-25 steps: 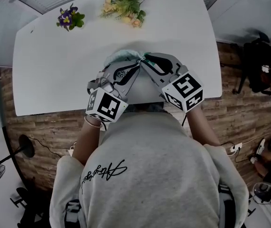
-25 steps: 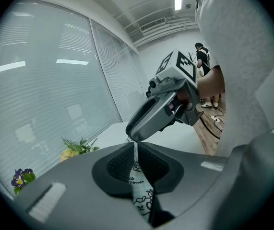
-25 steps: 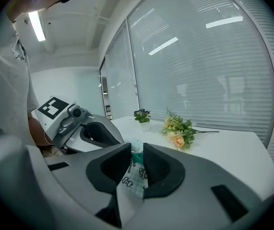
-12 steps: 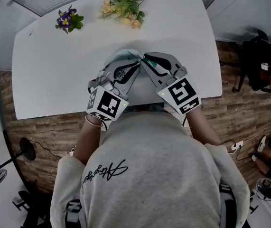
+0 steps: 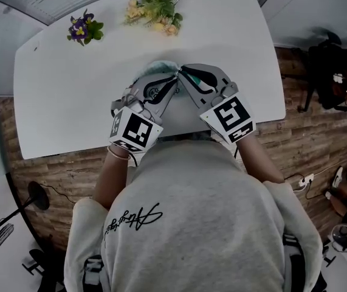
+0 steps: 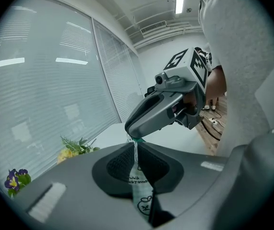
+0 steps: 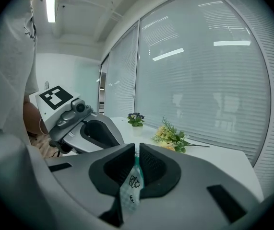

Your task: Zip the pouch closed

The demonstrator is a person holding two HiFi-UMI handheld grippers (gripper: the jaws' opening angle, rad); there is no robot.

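Mint fabric pouch (image 5: 155,72) is held over the worktop (image 5: 70,102), pinched by the left hand-held gripper (image 6: 137,152). Jaws of the right hand-held gripper (image 7: 137,159) have just been closing on it. Likely next: zip drawn along, fabric kept taut.

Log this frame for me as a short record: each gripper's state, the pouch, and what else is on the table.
left gripper: shut on the pouch
right gripper: jaws have just been closing; pouch fabric pinched between them
pouch: pale, printed, held by both grippers over the white table
open or closed: cannot tell
other items: purple flowers and yellow bouquet near the table's far edge
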